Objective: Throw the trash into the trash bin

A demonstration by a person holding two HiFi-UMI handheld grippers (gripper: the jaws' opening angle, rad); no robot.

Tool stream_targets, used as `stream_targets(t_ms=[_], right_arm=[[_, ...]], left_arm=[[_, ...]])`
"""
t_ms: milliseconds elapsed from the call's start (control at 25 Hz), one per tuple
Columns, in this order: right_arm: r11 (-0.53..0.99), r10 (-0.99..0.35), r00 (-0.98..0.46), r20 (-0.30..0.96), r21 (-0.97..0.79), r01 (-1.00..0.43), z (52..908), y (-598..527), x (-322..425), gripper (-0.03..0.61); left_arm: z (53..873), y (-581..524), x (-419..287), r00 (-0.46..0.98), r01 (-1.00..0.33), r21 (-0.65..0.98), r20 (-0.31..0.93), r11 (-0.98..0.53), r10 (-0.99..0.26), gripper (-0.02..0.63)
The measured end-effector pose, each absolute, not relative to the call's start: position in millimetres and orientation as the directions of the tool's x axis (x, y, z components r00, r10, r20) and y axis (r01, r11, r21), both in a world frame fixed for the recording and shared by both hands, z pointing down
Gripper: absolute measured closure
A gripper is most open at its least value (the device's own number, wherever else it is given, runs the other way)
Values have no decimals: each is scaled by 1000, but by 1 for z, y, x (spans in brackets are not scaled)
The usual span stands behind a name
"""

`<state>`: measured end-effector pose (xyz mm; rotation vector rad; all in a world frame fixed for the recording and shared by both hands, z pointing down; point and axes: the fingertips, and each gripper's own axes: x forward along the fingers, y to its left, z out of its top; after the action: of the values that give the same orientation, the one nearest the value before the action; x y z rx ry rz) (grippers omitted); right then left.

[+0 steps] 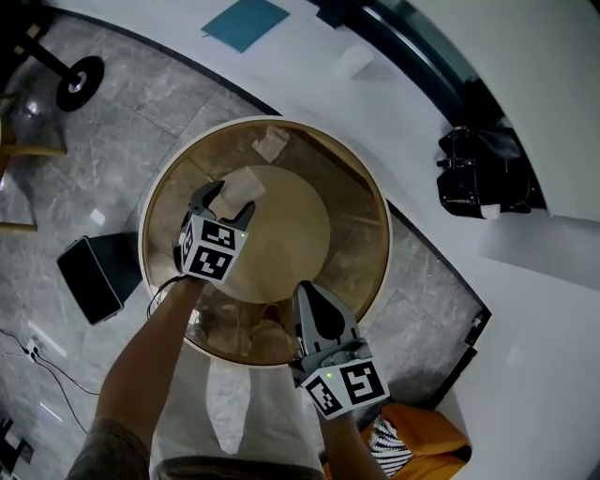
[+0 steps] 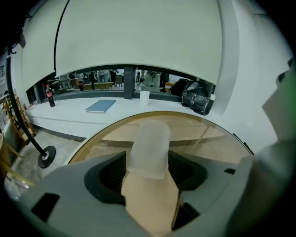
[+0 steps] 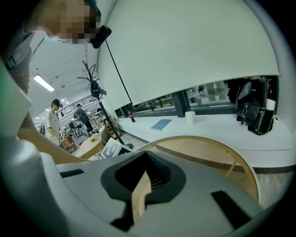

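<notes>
A translucent plastic cup [image 1: 248, 181] [image 2: 149, 143] stands upside down on the round glass-topped wooden table [image 1: 375, 187]. My left gripper [image 1: 230, 199] [image 2: 147, 169] is around it, and its dark pads touch the cup's two sides near the rim. A crumpled piece of paper [image 1: 272, 142] lies further back on the table. My right gripper [image 1: 305, 291] [image 3: 143, 173] hovers over the table's near edge with its jaws together and nothing between them. I cannot make out a trash bin for certain.
A black rectangular object [image 1: 89, 278] sits on the grey floor left of the table. Behind the table runs a white ledge [image 1: 394, 103] with a blue book [image 1: 246, 23], a white cup [image 1: 354, 61] and a black bag [image 1: 483, 173]. An orange seat [image 1: 412, 436] is near right.
</notes>
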<state>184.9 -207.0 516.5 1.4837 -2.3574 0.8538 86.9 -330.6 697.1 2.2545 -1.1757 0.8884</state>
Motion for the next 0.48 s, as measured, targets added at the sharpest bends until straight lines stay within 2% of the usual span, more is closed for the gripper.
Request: stream_targets(t_ms=[160,480], right_arm=[[325,-745,-466,478,-351,-878,515,-206,182,560],[357,-735,-491,468,-348,-867,505,-207,167,560]], left_arm=[[686,-322,85,452,-841,123,695,-527,-559,345],[665,-306,77,463,-851,157,674,-501,-575,347]])
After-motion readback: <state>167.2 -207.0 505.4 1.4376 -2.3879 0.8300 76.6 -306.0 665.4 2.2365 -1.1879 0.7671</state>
